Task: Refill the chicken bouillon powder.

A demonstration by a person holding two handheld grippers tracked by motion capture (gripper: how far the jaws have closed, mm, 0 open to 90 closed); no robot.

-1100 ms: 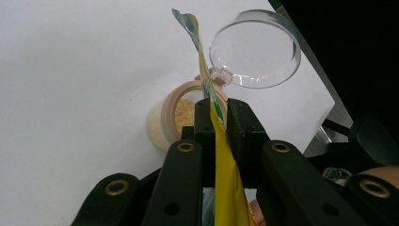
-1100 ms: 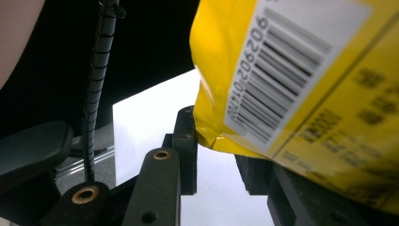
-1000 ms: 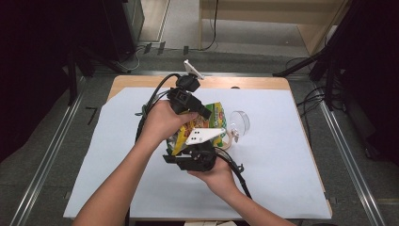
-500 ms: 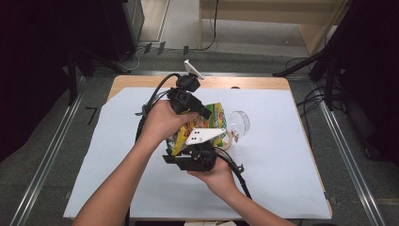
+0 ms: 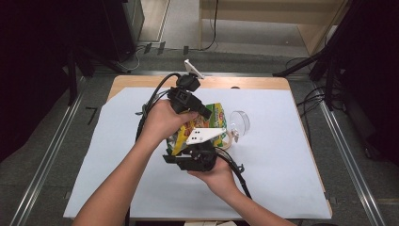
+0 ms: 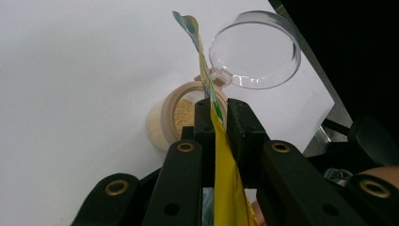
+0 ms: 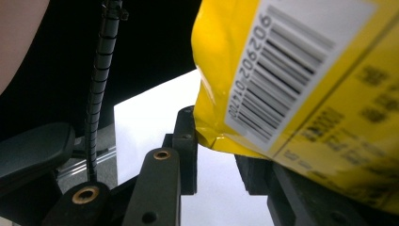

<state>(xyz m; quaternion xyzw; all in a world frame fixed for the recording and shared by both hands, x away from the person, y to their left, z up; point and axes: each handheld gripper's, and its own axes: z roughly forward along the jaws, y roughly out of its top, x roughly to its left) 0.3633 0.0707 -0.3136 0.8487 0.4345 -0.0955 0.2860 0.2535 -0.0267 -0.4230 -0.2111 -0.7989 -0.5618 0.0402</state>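
White sheet (image 5: pixel 282 179) covers table. Yellow snack bag (image 5: pixel 212 114) held above it between both grippers, over open jar (image 6: pixel 181 115) of tan grains; clear lid (image 6: pixel 256 49) hinged back beside jar. Left gripper (image 6: pixel 218 120) jaws clamped tight on bag's thin edge. Right gripper (image 7: pixel 219 160) jaws part-open; bag corner sits between them, contact with pads unclear.

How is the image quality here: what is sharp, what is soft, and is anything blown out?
High view: evenly lit, white table sheet bright, surroundings dark. Left gripper view: the yellow bag edge is soft close up, the clear lid and open jar fairly sharp, the sheet nearly blown out. Right gripper view: the bag's barcode is readable but slightly blurred; the background is black.
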